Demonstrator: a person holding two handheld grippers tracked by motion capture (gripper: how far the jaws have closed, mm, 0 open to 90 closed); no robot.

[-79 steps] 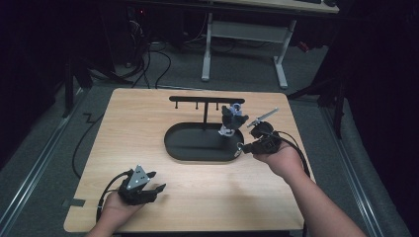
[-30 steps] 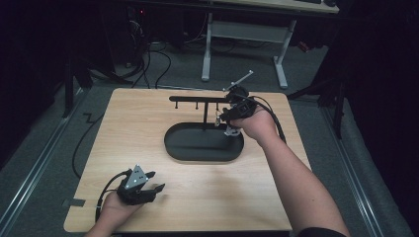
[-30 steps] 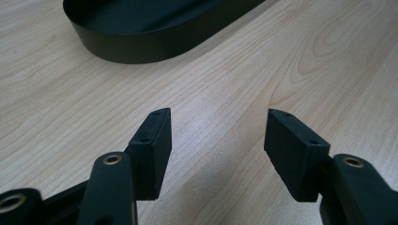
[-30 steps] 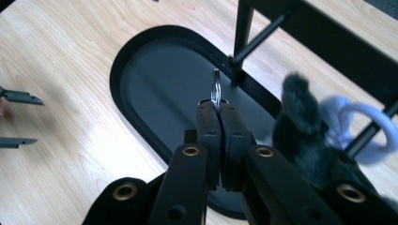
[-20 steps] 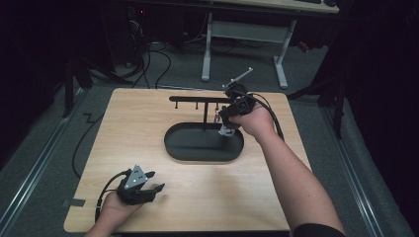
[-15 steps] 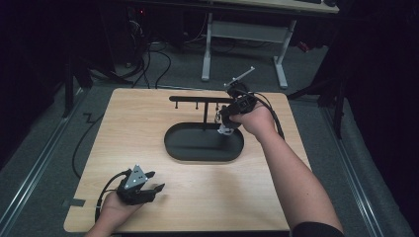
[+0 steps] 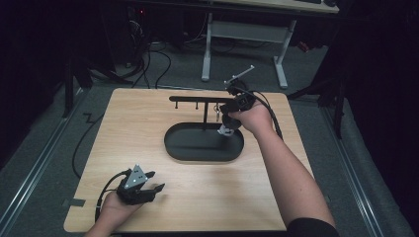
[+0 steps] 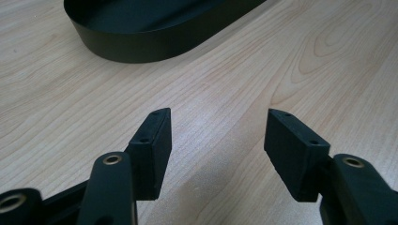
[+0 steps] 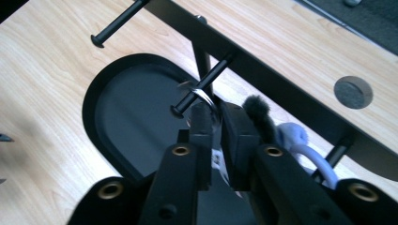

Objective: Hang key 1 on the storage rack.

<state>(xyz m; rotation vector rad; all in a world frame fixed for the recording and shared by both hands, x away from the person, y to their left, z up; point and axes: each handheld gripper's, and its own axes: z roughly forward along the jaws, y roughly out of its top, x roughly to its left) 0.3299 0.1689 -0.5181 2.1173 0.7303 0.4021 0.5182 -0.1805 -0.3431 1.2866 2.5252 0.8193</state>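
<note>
Keyring hooked over peg of black rack, above tray at table's 1 o'clock. Right gripper jaws just easing apart, narrow gap, ring's lower part between pads, contact unclear. Left gripper at 7 o'clock, jaws wide apart over bare table.

Dim lab or studio: wooden table, floor cables (desk frame behind).
</note>
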